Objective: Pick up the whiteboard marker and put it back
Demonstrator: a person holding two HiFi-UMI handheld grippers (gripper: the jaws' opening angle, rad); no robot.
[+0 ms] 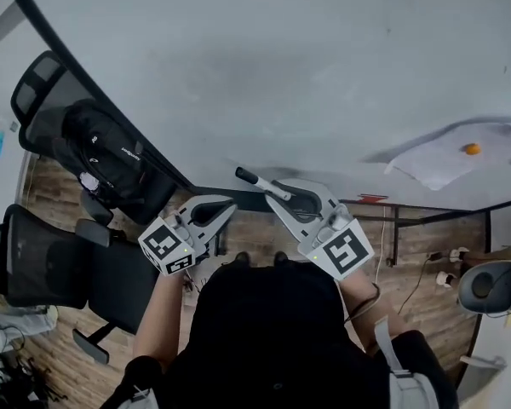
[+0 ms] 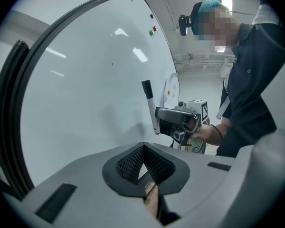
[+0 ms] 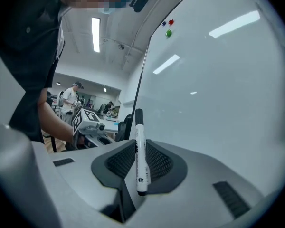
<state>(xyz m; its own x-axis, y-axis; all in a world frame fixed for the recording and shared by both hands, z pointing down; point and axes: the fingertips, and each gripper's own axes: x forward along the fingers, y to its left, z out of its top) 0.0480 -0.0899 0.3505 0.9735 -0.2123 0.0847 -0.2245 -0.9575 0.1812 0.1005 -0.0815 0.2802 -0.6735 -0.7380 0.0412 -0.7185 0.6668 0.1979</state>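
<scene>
- Whiteboard marker (image 3: 140,156), white barrel with a black cap, is clamped between the black ribbed jaws of the right gripper (image 3: 137,164), its cap pointing up and away.
- It is held just in front of the large white whiteboard (image 1: 324,75).
- The left gripper (image 2: 145,169) hangs beside it, jaws pressed together on nothing.
- Black mesh office chairs (image 1: 60,262) stand at the left.

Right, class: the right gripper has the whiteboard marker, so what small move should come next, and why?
Probably lower the right gripper toward the bottom edge of the whiteboard, jaws shut. The whiteboard marker is clamped between its pads, held beside the board, so it is lifted but not yet put back.
</scene>
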